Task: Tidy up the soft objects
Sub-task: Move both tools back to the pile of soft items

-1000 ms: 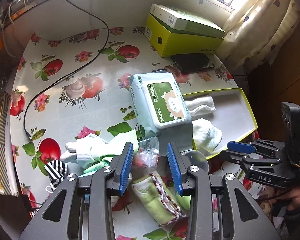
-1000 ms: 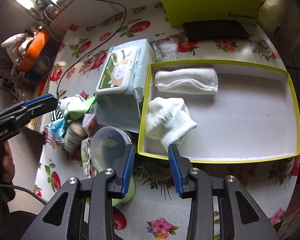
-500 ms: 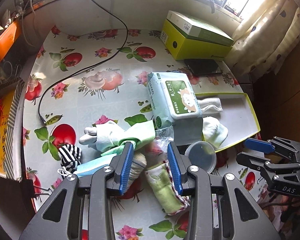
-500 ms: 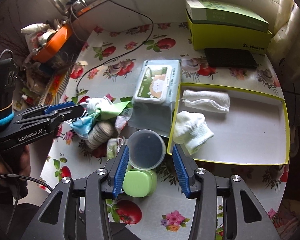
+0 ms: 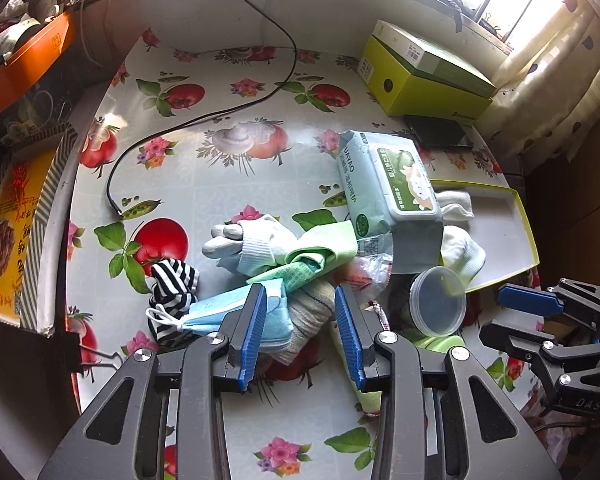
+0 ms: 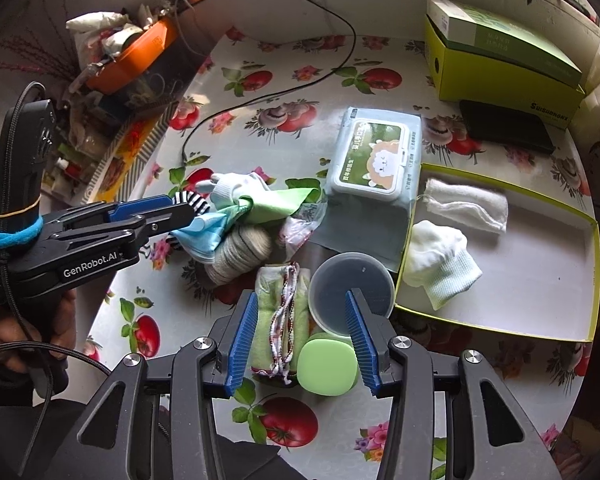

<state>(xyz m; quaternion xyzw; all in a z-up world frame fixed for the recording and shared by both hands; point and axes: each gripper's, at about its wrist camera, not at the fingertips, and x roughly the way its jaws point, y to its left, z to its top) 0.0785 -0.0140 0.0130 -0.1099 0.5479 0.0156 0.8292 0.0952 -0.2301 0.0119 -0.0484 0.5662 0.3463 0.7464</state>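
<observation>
A heap of soft things lies mid-table: a white glove (image 5: 248,240), a green cloth (image 5: 320,252), a blue face mask (image 5: 228,308), a striped sock (image 5: 172,284), a rolled grey sock (image 6: 240,252) and a folded green towel (image 6: 280,316). A yellow-rimmed tray (image 6: 500,322) holds a white folded cloth (image 6: 466,204) and a white sock (image 6: 440,260). My left gripper (image 5: 300,332) is open and empty, above the mask and rolled sock. My right gripper (image 6: 300,336) is open and empty, above the towel and a green case (image 6: 328,368).
A wet-wipes pack (image 6: 376,156) lies beside the tray. A clear plastic cup (image 6: 350,292) stands at the tray's corner. A yellow-green box (image 6: 500,60) and a black pad (image 6: 504,128) are at the back. A black cable (image 5: 204,116) crosses the table.
Both grippers have pulled back and up from the table, so more of it shows. The left gripper shifted left over the heap. Nothing was taken hold of.
</observation>
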